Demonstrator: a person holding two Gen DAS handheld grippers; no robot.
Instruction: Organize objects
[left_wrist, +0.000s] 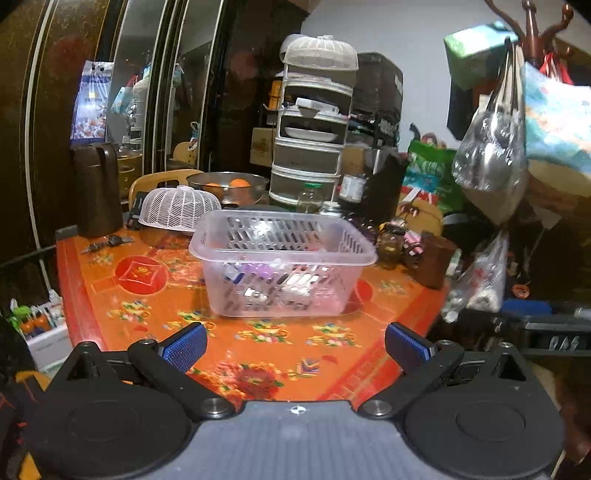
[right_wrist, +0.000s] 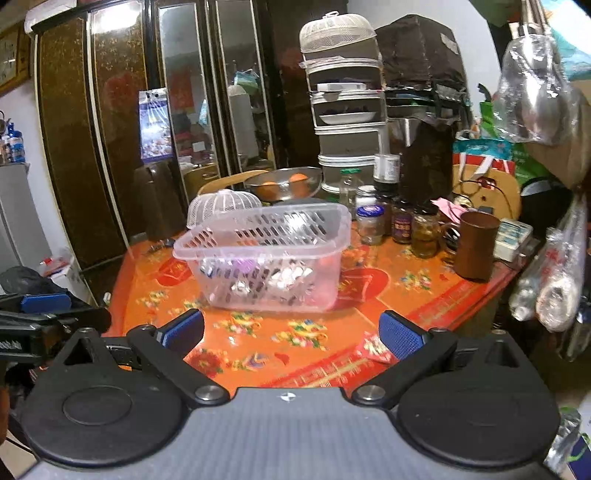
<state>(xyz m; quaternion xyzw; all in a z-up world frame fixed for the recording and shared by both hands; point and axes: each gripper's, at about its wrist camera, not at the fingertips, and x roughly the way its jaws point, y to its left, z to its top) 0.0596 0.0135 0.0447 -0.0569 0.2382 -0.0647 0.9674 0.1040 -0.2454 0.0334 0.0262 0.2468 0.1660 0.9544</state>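
The clear plastic basket (left_wrist: 282, 254) (right_wrist: 264, 254) stands on the orange flowered tabletop (left_wrist: 147, 306) (right_wrist: 406, 291), straight ahead of both tongs and apart from them, with small packets and bottles lying in its bottom. The left tongs (left_wrist: 295, 345) are spread wide and hold nothing, low over the near edge. The right tongs (right_wrist: 291, 334) are likewise spread and empty. Beyond the basket sit a white mesh food cover (left_wrist: 179, 208) (right_wrist: 221, 205) and a metal bowl (left_wrist: 227, 186) (right_wrist: 284, 182) holding oranges; to its right stand glass jars (right_wrist: 400, 223) and a brown cup (left_wrist: 432, 264) (right_wrist: 474, 245).
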